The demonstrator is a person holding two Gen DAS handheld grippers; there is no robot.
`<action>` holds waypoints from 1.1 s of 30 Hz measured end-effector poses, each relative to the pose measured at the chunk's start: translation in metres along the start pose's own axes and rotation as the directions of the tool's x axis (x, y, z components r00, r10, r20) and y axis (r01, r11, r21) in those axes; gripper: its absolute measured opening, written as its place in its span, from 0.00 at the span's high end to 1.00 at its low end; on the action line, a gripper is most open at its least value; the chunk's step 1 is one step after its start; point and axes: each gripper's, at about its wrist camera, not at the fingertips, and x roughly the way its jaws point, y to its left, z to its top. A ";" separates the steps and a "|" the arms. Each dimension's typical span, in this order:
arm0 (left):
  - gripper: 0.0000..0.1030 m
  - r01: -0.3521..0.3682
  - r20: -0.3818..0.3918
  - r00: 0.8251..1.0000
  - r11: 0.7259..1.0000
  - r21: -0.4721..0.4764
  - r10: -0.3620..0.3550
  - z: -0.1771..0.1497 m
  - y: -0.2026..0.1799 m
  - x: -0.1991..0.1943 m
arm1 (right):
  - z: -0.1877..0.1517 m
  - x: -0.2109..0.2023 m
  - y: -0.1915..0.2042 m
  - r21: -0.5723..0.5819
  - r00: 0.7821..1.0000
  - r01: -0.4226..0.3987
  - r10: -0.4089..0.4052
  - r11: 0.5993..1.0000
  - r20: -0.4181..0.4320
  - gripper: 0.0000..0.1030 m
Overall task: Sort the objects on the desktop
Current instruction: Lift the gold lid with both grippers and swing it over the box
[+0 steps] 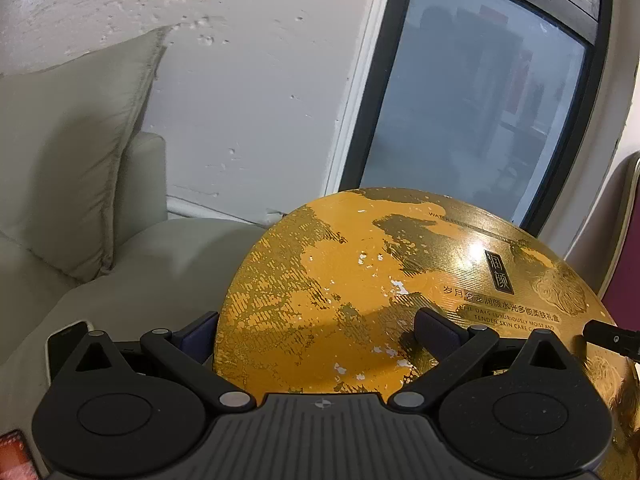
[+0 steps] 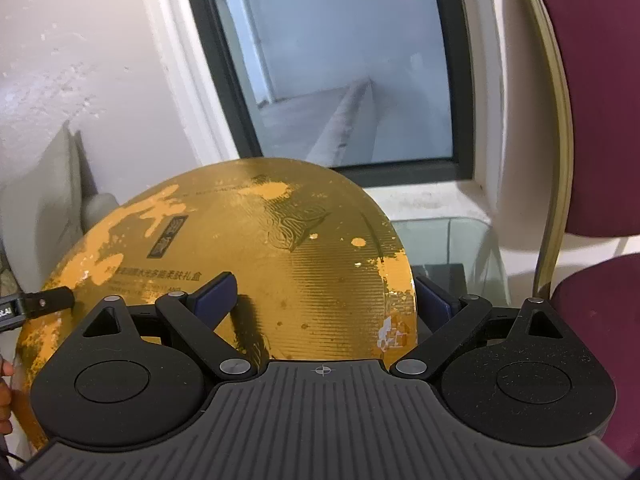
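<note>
Worn round gold box [image 1: 360, 288], possibly tin.

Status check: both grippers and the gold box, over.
Left gripper and right gripper each straddle an edge of the round gold gift box; grip unconfirmed. Box lifted. Maroon chair close on right.
</note>
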 end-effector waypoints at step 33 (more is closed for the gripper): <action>0.03 -0.075 -0.074 0.995 0.997 -0.007 0.074 -0.027 0.006 0.049 | -0.024 0.063 -0.018 0.068 0.998 -0.009 0.014 0.998 -0.066 0.09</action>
